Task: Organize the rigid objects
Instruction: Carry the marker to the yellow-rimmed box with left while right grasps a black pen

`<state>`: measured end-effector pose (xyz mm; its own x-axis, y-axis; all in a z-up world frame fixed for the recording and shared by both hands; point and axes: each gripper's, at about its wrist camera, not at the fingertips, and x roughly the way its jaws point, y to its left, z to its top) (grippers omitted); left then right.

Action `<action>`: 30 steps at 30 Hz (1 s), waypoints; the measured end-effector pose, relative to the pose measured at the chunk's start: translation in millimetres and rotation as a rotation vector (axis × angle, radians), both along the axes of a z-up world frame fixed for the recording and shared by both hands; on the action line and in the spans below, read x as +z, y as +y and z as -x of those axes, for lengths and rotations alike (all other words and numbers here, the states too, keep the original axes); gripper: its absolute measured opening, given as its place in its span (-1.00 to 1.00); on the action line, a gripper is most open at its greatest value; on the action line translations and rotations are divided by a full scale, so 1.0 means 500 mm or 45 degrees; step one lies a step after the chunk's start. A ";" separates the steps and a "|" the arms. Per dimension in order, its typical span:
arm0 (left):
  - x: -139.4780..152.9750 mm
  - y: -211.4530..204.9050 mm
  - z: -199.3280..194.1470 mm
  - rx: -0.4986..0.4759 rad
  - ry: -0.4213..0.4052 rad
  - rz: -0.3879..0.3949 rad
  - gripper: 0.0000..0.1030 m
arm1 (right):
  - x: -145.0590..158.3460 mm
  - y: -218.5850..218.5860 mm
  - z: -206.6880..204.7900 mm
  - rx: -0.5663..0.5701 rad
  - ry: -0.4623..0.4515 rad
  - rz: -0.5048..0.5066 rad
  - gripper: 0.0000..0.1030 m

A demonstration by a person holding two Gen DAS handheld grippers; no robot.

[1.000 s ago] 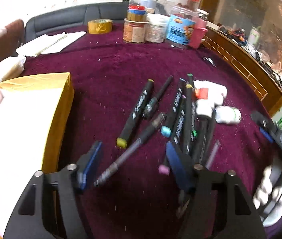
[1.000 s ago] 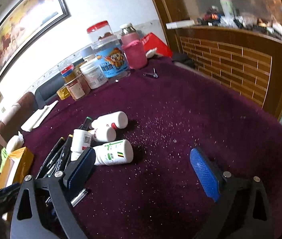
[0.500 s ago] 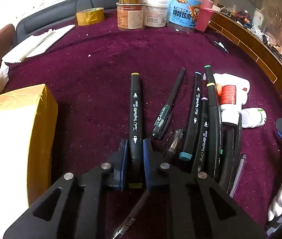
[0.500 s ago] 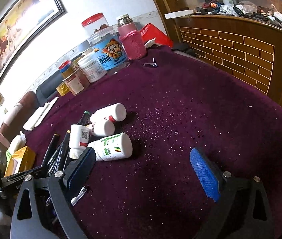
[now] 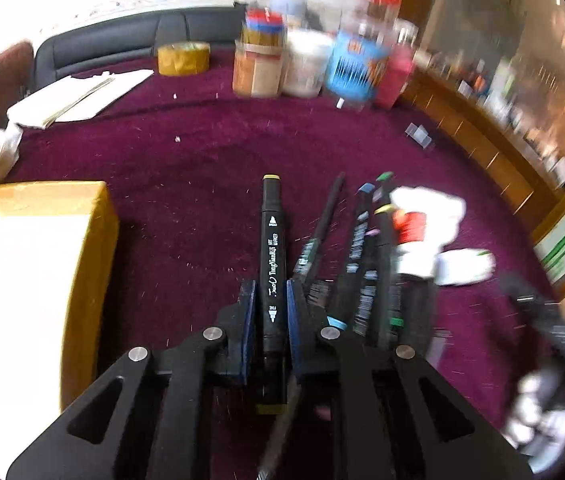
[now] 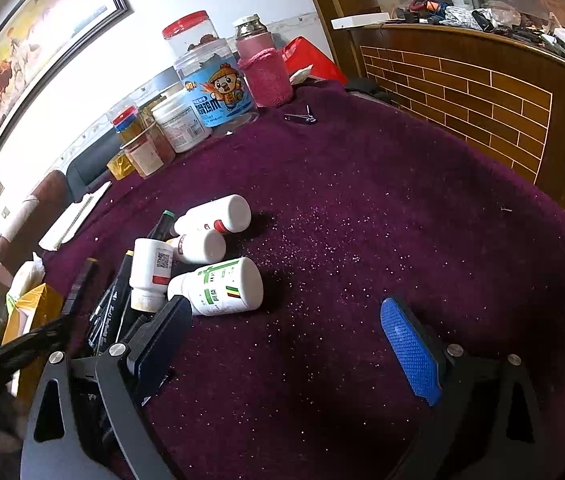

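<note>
My left gripper is shut on a black marker with yellow end caps, lifted a little above the purple cloth. Several other black markers and pens lie in a pile to its right, next to white bottles. In the right wrist view my right gripper is open and empty, low over the cloth. Its left finger is close to a white bottle with a green label. More white bottles and the marker pile lie behind it.
A yellow box with a white inside stands at the left. Jars and tubs, a tape roll and papers line the far edge. A nail clipper lies near the jars. A brick-patterned counter borders the right.
My left gripper moved in over the yellow-capped marker, shut on it, and has now lifted it off the cloth. The right gripper has stayed open and hardly moved.
</note>
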<state>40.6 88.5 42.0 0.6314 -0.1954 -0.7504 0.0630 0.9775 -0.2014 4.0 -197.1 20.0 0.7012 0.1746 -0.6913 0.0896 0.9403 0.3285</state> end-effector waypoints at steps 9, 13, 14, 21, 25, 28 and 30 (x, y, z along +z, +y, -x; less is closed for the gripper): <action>0.089 0.099 0.184 0.054 -0.205 0.272 -0.76 | 0.014 0.030 0.008 0.037 0.015 0.125 0.67; 0.090 0.136 0.226 0.106 -0.224 0.269 -0.76 | 0.101 0.122 0.046 0.247 -0.116 0.176 0.67; 0.088 0.143 0.230 0.114 -0.224 0.276 -0.76 | 0.122 0.151 0.045 0.317 -0.138 0.183 0.67; 0.078 0.195 0.271 0.186 -0.256 0.261 -0.76 | 0.133 0.317 -0.088 0.601 0.030 0.099 0.35; 0.065 0.237 0.283 0.233 -0.250 0.282 -0.76 | 0.089 0.385 -0.177 0.600 0.206 0.098 0.15; 0.050 0.263 0.281 0.259 -0.227 0.302 -0.76 | 0.064 0.428 -0.205 0.553 0.259 0.212 0.15; 0.040 0.277 0.278 0.268 -0.213 0.314 -0.76 | 0.041 0.443 -0.226 0.505 0.328 0.315 0.14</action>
<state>-98.2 226.9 61.8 0.7872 -0.2105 -0.5797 -0.0822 0.8957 -0.4369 117.2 24.2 40.4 0.4163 0.2013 -0.8866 -0.2397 0.9650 0.1065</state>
